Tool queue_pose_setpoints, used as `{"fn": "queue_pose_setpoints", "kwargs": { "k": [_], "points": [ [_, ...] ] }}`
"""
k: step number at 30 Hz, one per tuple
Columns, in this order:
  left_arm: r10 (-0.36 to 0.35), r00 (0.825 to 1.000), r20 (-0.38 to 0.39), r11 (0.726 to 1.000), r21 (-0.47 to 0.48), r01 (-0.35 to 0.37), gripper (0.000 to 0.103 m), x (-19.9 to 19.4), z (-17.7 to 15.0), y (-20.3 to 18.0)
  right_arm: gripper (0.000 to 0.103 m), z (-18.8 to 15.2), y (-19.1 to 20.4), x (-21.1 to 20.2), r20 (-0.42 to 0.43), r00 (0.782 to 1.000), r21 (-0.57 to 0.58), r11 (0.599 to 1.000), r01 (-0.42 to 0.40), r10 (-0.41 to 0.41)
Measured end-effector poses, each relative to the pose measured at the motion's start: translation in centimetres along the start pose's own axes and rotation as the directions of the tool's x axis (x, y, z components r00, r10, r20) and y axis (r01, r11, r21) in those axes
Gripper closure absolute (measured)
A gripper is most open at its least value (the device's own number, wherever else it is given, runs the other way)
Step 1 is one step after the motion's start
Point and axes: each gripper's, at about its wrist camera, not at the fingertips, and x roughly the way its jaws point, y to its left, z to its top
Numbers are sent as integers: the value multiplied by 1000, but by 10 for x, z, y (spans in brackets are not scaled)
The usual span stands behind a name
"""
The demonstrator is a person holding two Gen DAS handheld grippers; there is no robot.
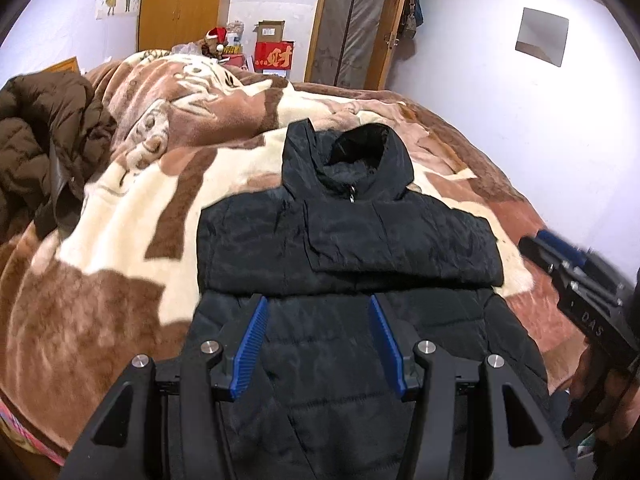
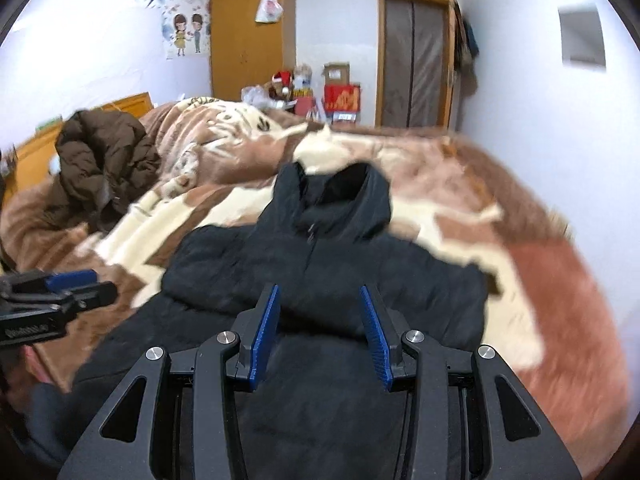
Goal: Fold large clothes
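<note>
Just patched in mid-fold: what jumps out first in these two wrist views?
The black hooded jacket lies spread in the middle of the brown-and-cream blanket, sleeves folded across its chest. Both the left gripper and right gripper hover open above its lower half. A crumpled brown coat sits far left.

Count as you see it: two jackets on the bed; one black hooded jacket [image 1: 344,240] laid flat toward the near edge of the blanket [image 1: 120,208], one brown puffer jacket [image 1: 44,136] heaped at the blanket's left edge; one blanket, brown and cream, covering the bed; you hold two grippers, left gripper [image 1: 318,300] and right gripper [image 2: 320,290], each with two blue finger pads spread apart, four pads in all; past the far edge of the bed, one wardrobe [image 2: 252,36], one doorway [image 2: 414,60], one wall poster [image 2: 186,32], one red carton [image 1: 274,56], one toy in a Santa hat [image 1: 215,42]; smaller boxes there too blurred to count.
</note>
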Motion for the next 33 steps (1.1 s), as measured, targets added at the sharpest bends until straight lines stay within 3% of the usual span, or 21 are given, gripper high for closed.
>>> {"fn": "queue_pose_setpoints", "kwargs": {
  "k": [4, 7, 13, 17, 20, 24, 33],
  "points": [
    [11, 1000, 3, 1000, 26, -11, 48, 22, 25, 1, 61, 27, -4, 20, 50, 998, -83, 996, 45, -40],
    [10, 1000, 7, 999, 36, -10, 48, 43, 53, 3, 61, 49, -14, 39, 59, 998, -86, 996, -7, 12],
    [-4, 1000, 28, 999, 33, 3, 43, 89, 115, 10, 60, 81, -60, 109, -49, 994, 76, 993, -95, 99],
    [-15, 999, 33, 1000, 7, 14, 38, 130, 154, 17, 57, 90, -98, 169, -132, 976, 232, 963, -137, 171],
    [-22, 1000, 5, 999, -30, 22, 37, 173, 178, 24, 56, 91, -114, 207, -174, 965, 277, 950, -143, 195],
    [10, 998, -59, 1000, -26, -12, 37, 234, 196, 27, 55, 88, -132, 259, -236, 941, 350, 924, -152, 244],
    [68, 981, -183, 997, -13, -72, 38, 348, 201, 33, 55, 86, -138, 341, -317, 912, 362, 922, -136, 259]
  ]
}}
